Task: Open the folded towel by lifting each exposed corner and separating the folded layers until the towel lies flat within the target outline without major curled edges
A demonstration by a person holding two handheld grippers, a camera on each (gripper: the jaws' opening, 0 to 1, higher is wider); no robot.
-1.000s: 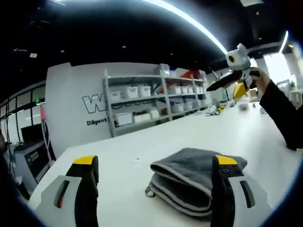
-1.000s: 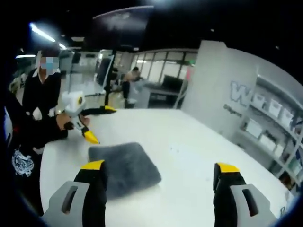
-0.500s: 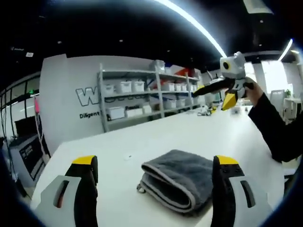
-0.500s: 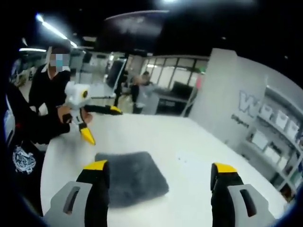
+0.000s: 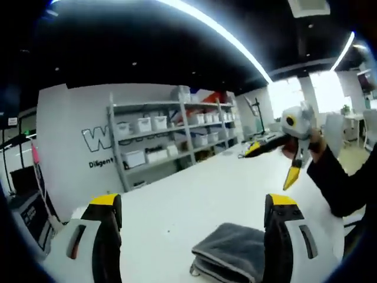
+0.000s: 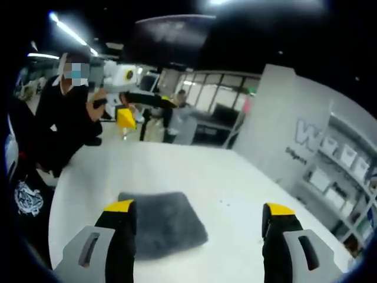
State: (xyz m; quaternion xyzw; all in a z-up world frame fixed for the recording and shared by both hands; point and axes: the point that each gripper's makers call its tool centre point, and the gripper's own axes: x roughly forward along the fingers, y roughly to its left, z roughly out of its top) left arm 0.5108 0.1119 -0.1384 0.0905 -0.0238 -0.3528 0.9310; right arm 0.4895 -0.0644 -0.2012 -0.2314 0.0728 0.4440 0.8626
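Note:
A folded grey towel [image 6: 160, 223] lies on the white table [image 6: 235, 188]; in the left gripper view its stacked edges [image 5: 231, 257] show low, just left of my right-hand jaw. My left gripper [image 5: 194, 201] is open and holds nothing, well above the table. From the right gripper view, that left gripper [image 6: 144, 109] hangs high at the upper left in a person's hand, jaws apart. My right gripper [image 6: 199, 207] is open over the towel's near side without touching it. It also shows as the right gripper [image 5: 270, 164] at the right, on a black sleeve.
A person in black [image 6: 56, 127] stands at the table's left end. Metal shelves with white bins [image 5: 159, 138] line a white wall [image 6: 283, 124] beyond the far edge. Desks and another person [image 6: 179, 112] are further back.
The left gripper has risen from just above the towel to high over the table, still open. The towel has not moved. The right gripper has stayed almost in place.

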